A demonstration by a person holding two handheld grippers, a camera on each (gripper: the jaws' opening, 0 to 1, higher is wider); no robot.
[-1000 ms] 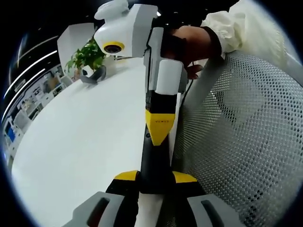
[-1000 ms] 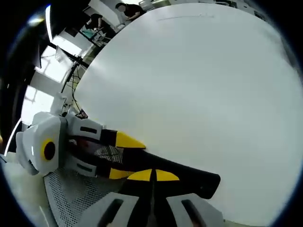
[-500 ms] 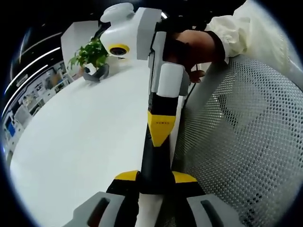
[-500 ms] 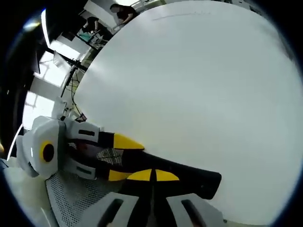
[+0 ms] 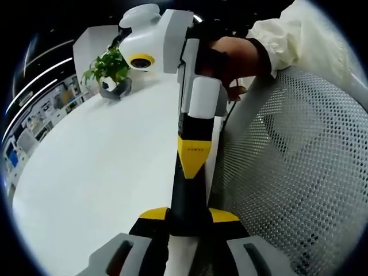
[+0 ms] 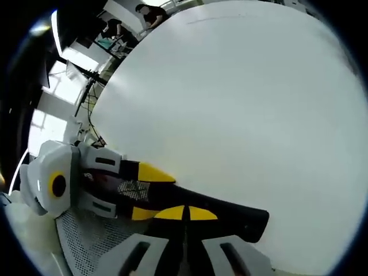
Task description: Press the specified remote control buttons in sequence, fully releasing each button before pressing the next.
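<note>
The left claw [image 5: 188,216] pinches one end of a slim black remote control [image 5: 186,192], one yellow-tipped jaw on either side of it, and holds it just over the edge of the white table [image 5: 98,167]. The right claw [image 5: 194,156], gripped by a hand [image 5: 234,53] in a cream sleeve [image 5: 287,29], has its jaws pressed together, the tips resting on the remote's face. A white perforated mesh chair back [image 5: 293,172] stands beside the table, and a green potted plant [image 5: 107,67] sits at the table's far edge.
</note>
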